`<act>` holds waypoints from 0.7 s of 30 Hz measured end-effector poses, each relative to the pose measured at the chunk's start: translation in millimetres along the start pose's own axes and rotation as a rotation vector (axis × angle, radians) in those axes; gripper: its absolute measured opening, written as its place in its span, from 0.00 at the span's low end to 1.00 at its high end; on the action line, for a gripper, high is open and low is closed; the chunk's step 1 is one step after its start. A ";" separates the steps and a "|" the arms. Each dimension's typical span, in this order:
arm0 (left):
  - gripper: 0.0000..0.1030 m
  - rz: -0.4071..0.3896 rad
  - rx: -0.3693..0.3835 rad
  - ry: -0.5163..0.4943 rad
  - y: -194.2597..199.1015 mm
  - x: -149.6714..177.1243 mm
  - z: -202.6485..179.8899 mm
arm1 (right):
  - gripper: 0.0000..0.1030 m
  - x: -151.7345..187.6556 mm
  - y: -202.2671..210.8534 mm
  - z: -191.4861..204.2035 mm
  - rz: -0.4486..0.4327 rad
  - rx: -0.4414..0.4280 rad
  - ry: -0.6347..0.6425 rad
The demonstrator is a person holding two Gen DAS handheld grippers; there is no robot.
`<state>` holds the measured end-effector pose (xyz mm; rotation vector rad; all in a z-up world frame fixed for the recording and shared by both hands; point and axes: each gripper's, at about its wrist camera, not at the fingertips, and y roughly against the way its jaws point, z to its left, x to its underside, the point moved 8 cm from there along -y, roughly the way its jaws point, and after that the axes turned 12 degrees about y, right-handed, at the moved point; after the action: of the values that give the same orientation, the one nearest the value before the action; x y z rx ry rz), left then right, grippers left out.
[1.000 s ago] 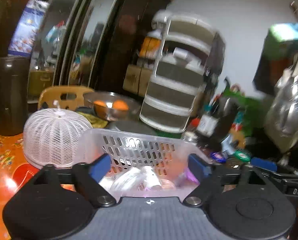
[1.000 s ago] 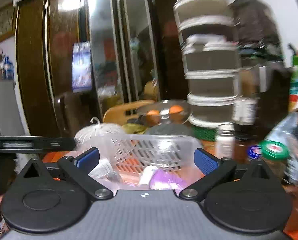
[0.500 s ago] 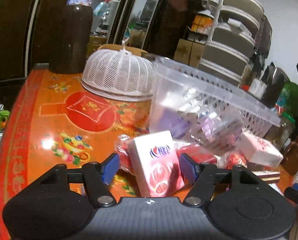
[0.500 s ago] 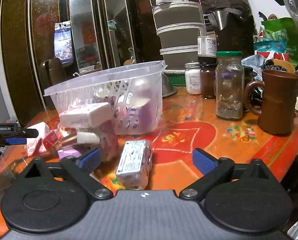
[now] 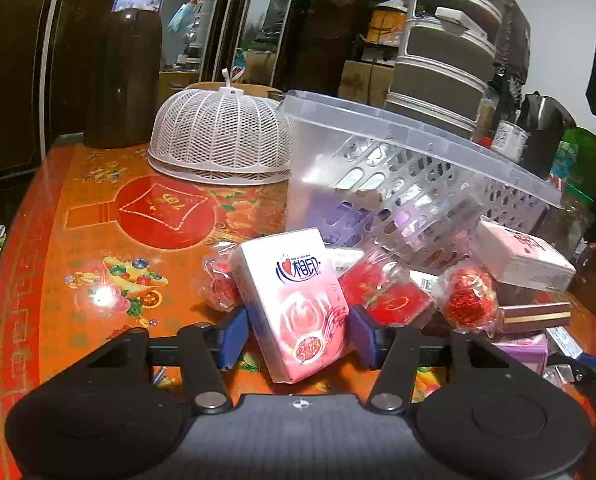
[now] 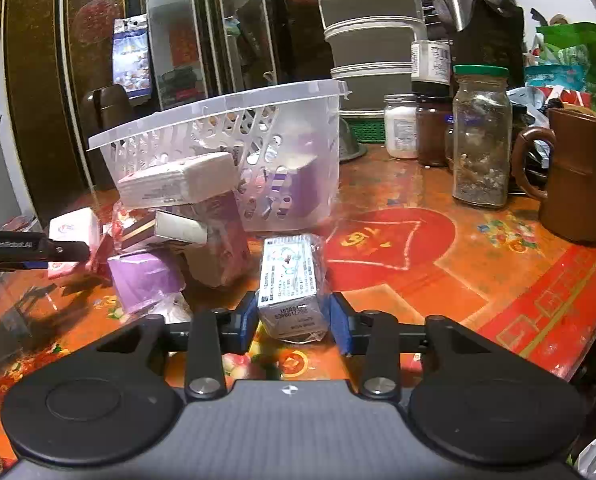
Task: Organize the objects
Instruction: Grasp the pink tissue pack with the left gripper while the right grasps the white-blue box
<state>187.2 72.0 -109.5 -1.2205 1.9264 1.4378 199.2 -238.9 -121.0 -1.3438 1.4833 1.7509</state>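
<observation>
A clear plastic basket [image 5: 414,168] stands on the orange table, also in the right wrist view [image 6: 234,140], with purple items inside. Loose packs lie in front of it. My left gripper [image 5: 296,336] is shut on a pink tissue pack [image 5: 294,300]; its blue pads touch both sides. My right gripper [image 6: 290,318] is shut on a small white wrapped box [image 6: 290,280] resting on the table. Red wrapped sweets [image 5: 468,296], a red packet [image 5: 386,296], a white-pink pack [image 5: 522,256] and a purple pack [image 6: 144,276] lie around. The left gripper's arm [image 6: 30,246] shows at the left of the right wrist view.
A white mesh food cover [image 5: 222,136] and a dark flask [image 5: 122,76] stand behind the basket on the left. Glass jars [image 6: 480,136], a brown mug [image 6: 578,176] and stacked grey containers [image 6: 370,36] stand at the right. The table edge [image 6: 570,320] curves near right.
Both grippers came down from above the basket to the table, then closed: the left on the pink tissue pack, the right on the white wrapped box.
</observation>
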 end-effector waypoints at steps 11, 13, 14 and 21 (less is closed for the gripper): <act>0.39 -0.034 0.054 0.050 13.3 -3.1 10.5 | 0.39 -1.0 3.6 -0.3 -0.023 0.004 -0.019; 0.39 -0.026 0.060 0.047 12.4 -2.5 9.2 | 0.39 -1.0 3.1 -0.9 -0.024 0.001 -0.022; 0.39 -0.025 0.065 0.042 12.5 -1.9 7.5 | 0.39 -1.0 3.1 -1.1 -0.026 0.001 -0.025; 0.34 -0.038 0.084 0.036 16.3 -1.7 5.1 | 0.39 -0.2 3.9 -1.1 -0.040 0.004 -0.024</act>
<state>173.6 78.5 -101.5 -1.2462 1.9557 1.3110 196.5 -241.1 -119.0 -1.3367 1.4366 1.7328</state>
